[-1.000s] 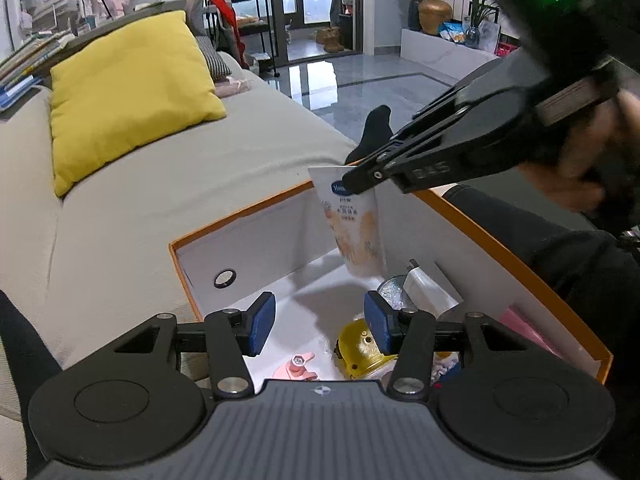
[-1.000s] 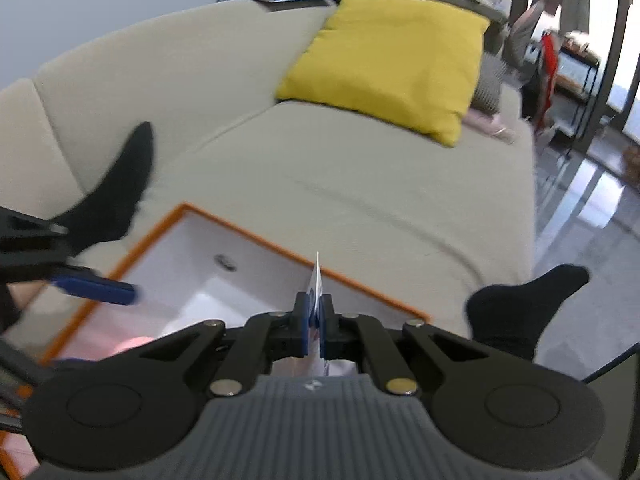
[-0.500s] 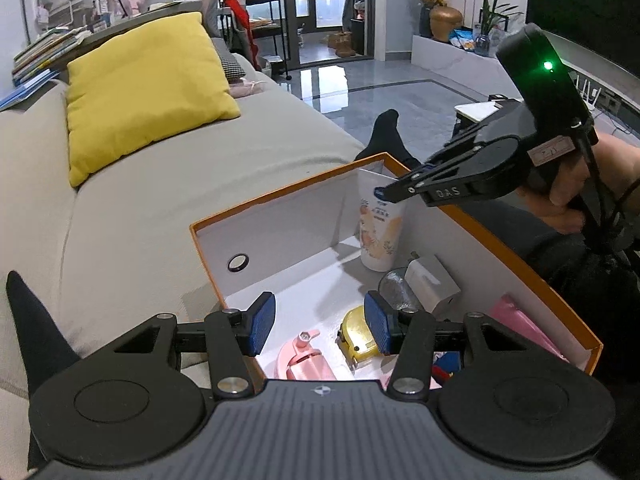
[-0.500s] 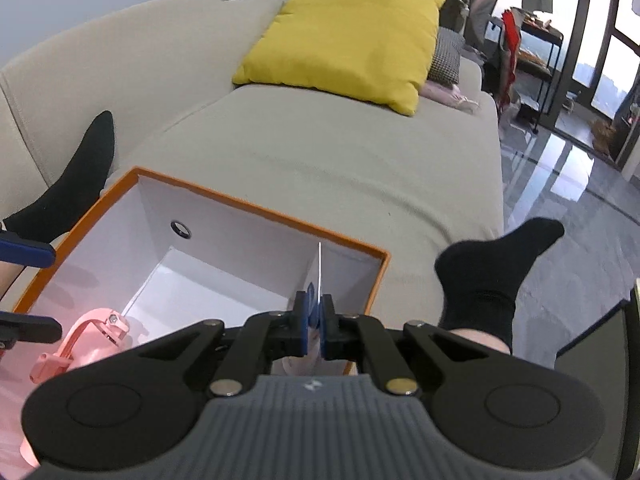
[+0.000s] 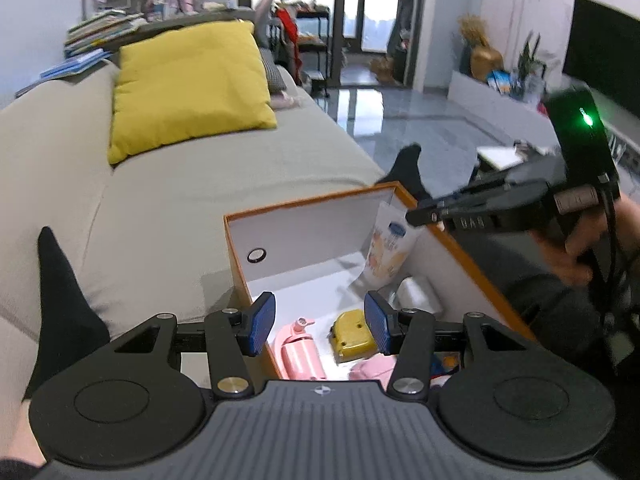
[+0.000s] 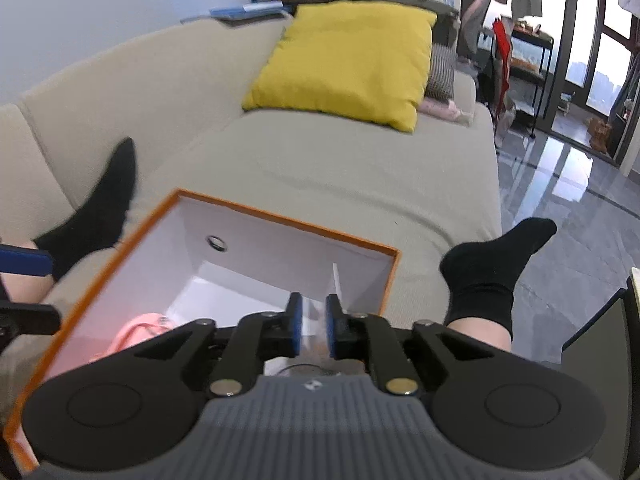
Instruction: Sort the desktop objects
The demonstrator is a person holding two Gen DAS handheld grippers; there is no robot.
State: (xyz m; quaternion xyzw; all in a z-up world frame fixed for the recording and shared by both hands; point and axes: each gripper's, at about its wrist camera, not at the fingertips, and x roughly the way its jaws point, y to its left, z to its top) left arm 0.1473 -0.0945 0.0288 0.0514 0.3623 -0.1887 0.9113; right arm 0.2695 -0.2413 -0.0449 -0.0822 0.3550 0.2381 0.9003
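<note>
scene: orange-rimmed white box (image 5: 460,248) sits on beige sofa (image 5: 168,208), between person's two black-socked feet; yellow cushion (image 5: 188,84) far left.
task thing: white cream tube (image 5: 390,246) stands tilted in far right corner of box, leaning on the right wall, crimped end up.
right gripper (image 6: 310,326): jaws opening, narrow gap; tube's top edge (image 6: 337,280) shows just beyond the pads, nothing pinched that I can see. Judged as release just done.
left gripper (image 5: 318,322): jaws about half wide, empty, hovering over near end of box, touching nothing.
other contents: pink bottle (image 5: 300,356), yellow tape measure (image 5: 354,334), a pale rounded item (image 5: 416,292) near tube base, more pink stuff at near right, partly hidden.
risk 1: tube only leans, not flat; could slide or topple onto pale item if a pad drags its crimped end while pulling away.
risk 2: the right tongs hang over the box's orange rim; a low exit could knock the box on the soft sofa.
risk 3: left tongs close to the pink bottle and near wall; a careless dip bumps them.
left view only: full tube label and lean, box contents, right tool from outside with green light, hand (image 5: 576,248) on it.
right view only: actual gap between right pads, far box corner, right foot (image 6: 492,264) beside box.
</note>
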